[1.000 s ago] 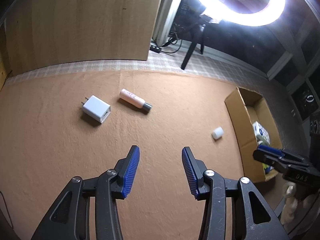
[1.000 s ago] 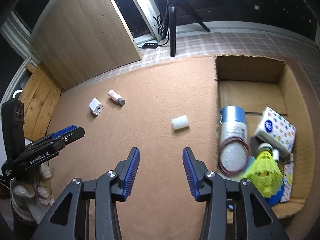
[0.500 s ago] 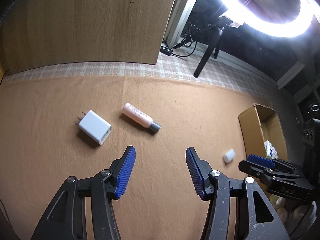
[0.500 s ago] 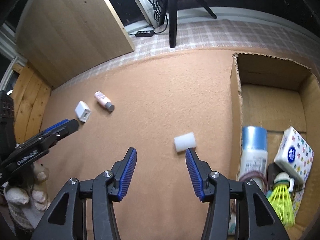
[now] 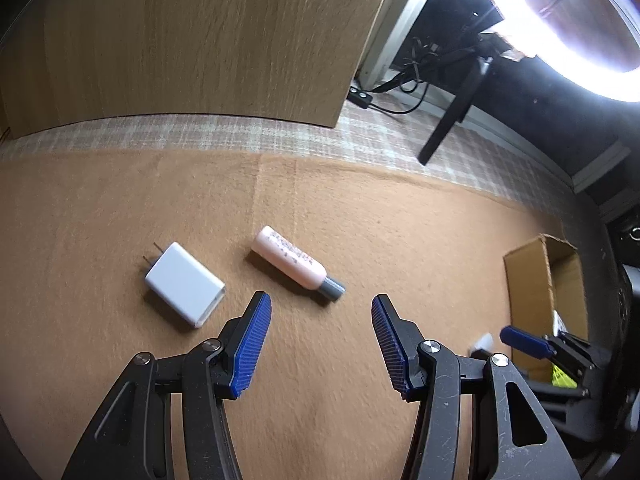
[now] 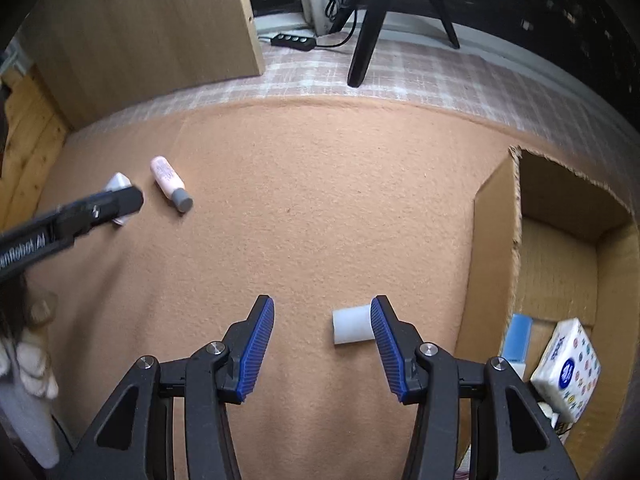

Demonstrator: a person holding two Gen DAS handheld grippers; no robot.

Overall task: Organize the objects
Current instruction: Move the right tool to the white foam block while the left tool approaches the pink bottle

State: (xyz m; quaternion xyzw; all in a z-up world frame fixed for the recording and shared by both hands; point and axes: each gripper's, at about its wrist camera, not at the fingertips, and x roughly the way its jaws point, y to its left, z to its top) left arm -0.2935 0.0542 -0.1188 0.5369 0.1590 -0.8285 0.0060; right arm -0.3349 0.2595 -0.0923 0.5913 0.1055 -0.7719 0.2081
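The left gripper [image 5: 321, 344] hung over the mat [image 5: 400, 248] with jaws apart and empty, just short of the pink tube [image 5: 291, 263]; the charger [image 5: 183, 289] lay beside it. The right gripper [image 6: 322, 347] also had its jaws apart, the white roll [image 6: 352, 325] lying against the inner side of its right finger. The roll looked light and soft (probably foam), so a gentle grip across its round sides seemed best. The tube looked smooth and likely to roll. The box [image 6: 496, 240] stood at the right.
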